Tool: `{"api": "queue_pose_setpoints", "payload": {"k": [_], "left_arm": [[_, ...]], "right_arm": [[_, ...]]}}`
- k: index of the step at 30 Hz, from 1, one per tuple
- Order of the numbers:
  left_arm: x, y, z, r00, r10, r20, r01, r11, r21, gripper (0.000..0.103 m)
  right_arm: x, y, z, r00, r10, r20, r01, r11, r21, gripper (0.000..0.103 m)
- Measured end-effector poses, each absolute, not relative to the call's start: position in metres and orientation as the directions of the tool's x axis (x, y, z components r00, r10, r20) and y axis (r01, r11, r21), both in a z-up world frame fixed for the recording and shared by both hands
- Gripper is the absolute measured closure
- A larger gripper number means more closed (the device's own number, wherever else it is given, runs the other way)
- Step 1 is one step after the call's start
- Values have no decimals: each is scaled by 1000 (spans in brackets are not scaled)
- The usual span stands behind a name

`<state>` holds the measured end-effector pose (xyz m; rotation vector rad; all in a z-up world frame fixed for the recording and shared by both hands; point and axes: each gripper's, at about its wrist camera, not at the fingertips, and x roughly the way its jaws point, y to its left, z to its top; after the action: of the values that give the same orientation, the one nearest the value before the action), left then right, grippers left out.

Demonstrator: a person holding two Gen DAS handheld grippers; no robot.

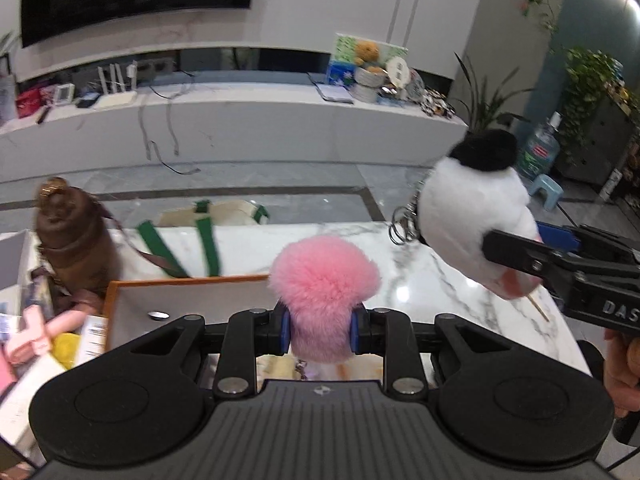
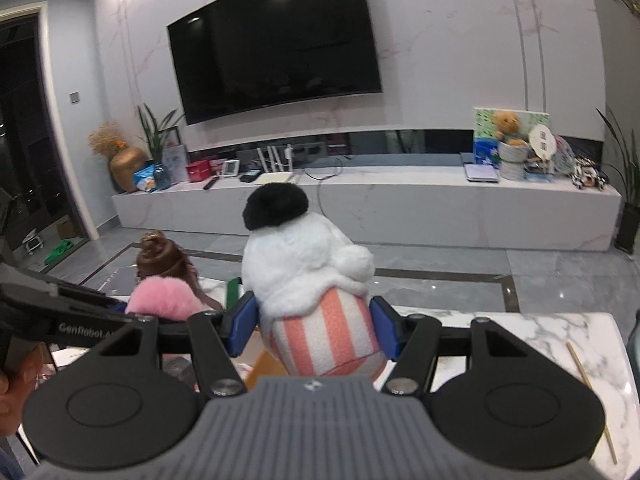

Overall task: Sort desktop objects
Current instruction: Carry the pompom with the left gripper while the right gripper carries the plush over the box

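Note:
My left gripper (image 1: 320,330) is shut on a pink fluffy pompom (image 1: 325,276), held above the marble table (image 1: 460,280). My right gripper (image 2: 316,326) is shut on a white plush cupcake toy (image 2: 304,272) with a black pompom top and a pink-striped base. In the left wrist view that toy (image 1: 472,216) hangs at the right with its metal key ring (image 1: 404,220), the right gripper's fingers (image 1: 516,250) clamped on its lower part. In the right wrist view the pink pompom (image 2: 164,298) shows at the left, beside the left gripper's body.
A brown bottle with a strap (image 1: 74,236) stands at the table's left. An orange-rimmed white tray (image 1: 188,304) lies before me, a small round object in it. A canvas bag with green straps (image 1: 208,220) lies behind. Boxes and papers (image 1: 44,344) crowd the left. A wooden stick (image 2: 592,396) lies at the right.

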<state>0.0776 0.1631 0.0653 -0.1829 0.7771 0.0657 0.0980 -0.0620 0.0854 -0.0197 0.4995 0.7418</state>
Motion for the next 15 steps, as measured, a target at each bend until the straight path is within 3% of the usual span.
{"api": "queue_pose_setpoints", "payload": {"k": [15], "left_arm": [[39, 212, 23, 630, 47, -775, -153, 986, -65, 73]], "right_arm": [[50, 2, 62, 512, 679, -526, -775, 629, 58, 41]]}}
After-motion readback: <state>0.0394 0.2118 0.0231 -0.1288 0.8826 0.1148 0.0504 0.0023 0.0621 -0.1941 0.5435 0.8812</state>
